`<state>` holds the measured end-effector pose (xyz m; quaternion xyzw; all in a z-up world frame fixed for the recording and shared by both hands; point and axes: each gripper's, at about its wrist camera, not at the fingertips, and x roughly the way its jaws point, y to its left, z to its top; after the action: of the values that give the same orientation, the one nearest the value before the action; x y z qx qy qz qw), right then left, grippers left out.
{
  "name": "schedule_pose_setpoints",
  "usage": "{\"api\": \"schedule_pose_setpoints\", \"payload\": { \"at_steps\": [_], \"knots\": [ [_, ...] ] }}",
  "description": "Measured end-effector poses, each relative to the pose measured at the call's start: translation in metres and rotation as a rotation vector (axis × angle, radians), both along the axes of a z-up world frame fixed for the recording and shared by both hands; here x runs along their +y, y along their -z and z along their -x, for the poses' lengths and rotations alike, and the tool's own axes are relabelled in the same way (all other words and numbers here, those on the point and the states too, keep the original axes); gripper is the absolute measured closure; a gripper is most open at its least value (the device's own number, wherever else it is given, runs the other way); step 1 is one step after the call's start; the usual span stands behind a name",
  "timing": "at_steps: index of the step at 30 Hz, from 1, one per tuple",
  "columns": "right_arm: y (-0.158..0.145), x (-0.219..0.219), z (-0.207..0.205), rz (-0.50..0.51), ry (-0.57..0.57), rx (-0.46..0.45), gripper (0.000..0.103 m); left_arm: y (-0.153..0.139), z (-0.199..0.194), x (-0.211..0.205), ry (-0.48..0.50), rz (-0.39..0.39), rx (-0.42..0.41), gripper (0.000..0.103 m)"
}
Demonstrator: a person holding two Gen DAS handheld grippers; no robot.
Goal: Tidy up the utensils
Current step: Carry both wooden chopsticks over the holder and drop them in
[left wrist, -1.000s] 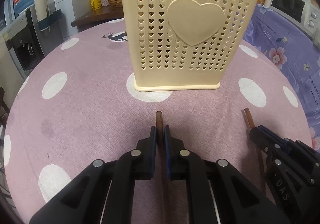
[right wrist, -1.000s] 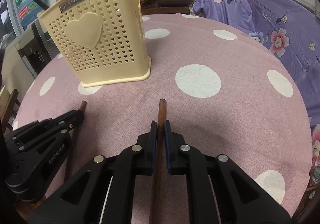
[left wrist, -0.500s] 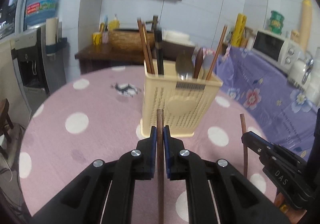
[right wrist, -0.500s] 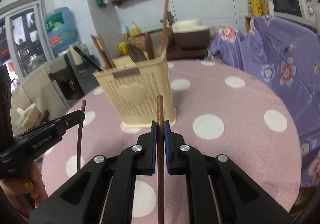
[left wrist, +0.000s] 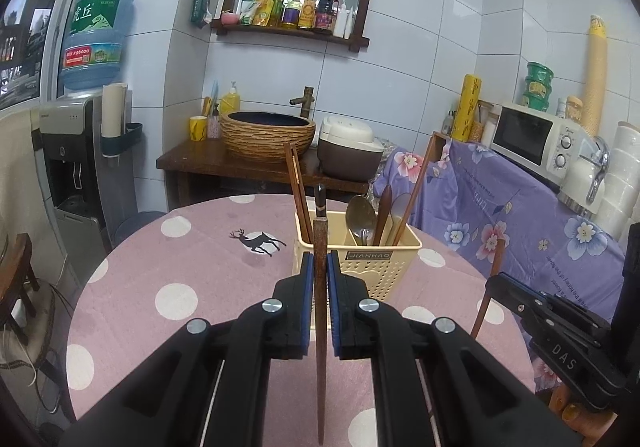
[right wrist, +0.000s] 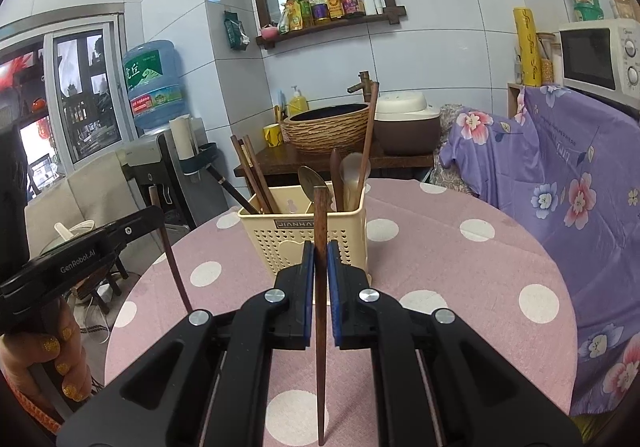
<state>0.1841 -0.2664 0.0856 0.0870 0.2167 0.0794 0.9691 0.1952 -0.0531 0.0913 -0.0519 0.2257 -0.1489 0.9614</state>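
Both grippers are loaded. Your left gripper (left wrist: 320, 279) is clamped on a wooden chopstick (left wrist: 320, 327), jaws closed flat against the shaft. Your right gripper (right wrist: 320, 271) is pinching a second chopstick (right wrist: 320, 307) the same way. Both sticks are off the table (left wrist: 168, 259).

The relation that matters: the utensil holder (left wrist: 380, 267) sits at 12 o'clock from both tools, ahead and lower than the jaws. In the left wrist view it's a touch toward 1 o'clock; in the right wrist view a touch toward 11. So it lies between your two hands, and I can't call either one nearer.

Long axis: each stick runs straight along its gripper's fingers, blunt end poking past the fingertips toward the holder, thin end trailing back toward you. The holder opens upward, so my read is that each stick must be tipped roughly upright over the rim before it can drop in.

Holder contents: a bundle of chopsticks (left wrist: 298, 195) leaning in the left compartment, spoons (left wrist: 362, 219) plus one loose chopstick on the right. Aim for the left compartment, I'd say. Watch the leaning bundle; it could catch your stick on entry.

Go one hand at a time, or the grippers may crowd each other over the rim.
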Motion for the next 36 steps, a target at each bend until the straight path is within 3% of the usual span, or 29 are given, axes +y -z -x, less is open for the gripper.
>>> {"api": "schedule_pose_setpoints", "payload": {
  "at_steps": [10,17,20,30,33,36],
  "knots": [
    [-0.009,-0.001,-0.007,-0.002,-0.023,-0.007,0.096,-0.01,-0.003,0.005,0.004,0.012,-0.019,0.095],
    [-0.036,-0.004,-0.016,0.006,-0.039,-0.033,0.096,-0.034,-0.009,0.008,0.045,0.031,-0.039,0.095],
    [-0.06,-0.004,-0.024,0.013,-0.049,-0.051,0.096,-0.052,-0.016,0.008,0.075,0.046,-0.044,0.095],
    [-0.184,-0.002,-0.071,0.085,0.018,-0.202,0.096,-0.157,-0.057,-0.009,0.045,0.078,-0.205,0.095],
    [-0.194,0.0,-0.09,0.09,0.042,-0.201,0.096,-0.157,-0.081,-0.022,0.01,0.057,-0.199,0.095],
    [-0.174,0.002,-0.105,0.091,0.056,-0.177,0.096,-0.134,-0.101,-0.032,-0.008,0.028,-0.159,0.095]
  ]
}}
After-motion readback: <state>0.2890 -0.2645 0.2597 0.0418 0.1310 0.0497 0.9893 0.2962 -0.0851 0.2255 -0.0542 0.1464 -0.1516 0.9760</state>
